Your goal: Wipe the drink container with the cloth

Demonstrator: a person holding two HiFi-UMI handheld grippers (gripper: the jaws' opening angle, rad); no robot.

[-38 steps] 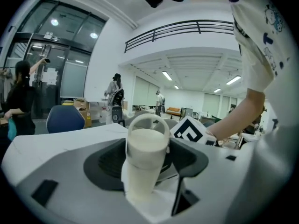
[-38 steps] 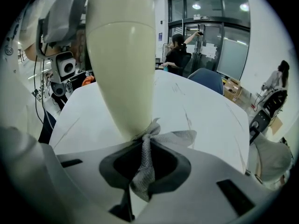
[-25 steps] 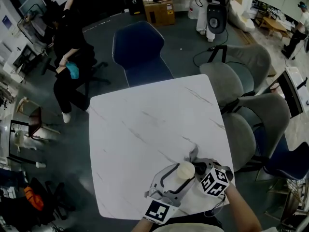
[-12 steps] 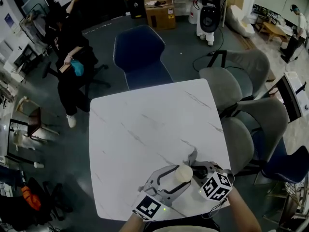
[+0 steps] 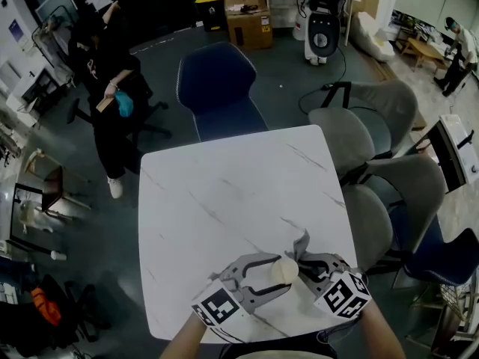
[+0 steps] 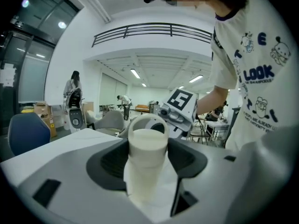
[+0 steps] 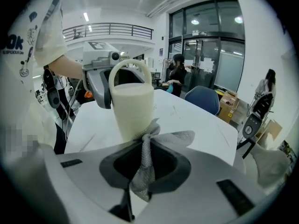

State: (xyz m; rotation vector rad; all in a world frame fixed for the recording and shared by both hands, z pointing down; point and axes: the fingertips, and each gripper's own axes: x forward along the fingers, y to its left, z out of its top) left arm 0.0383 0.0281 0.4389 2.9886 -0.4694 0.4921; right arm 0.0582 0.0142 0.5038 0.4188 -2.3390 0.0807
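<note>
left gripper (image 6: 148, 148) clamps the cream plastic drink container (image 6: 147, 164), jaws wide, at the near edge of the white marble table (image 5: 224, 193). right gripper (image 7: 145, 160) pinches the grey mesh cloth (image 7: 180, 136). Container's probably light, stiff, slick, so grab mid-body.

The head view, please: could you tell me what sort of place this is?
Probably a lab or workshop space: a white table with padded chairs beside it, a cardboard box and a white machine on the floor beyond.
</note>
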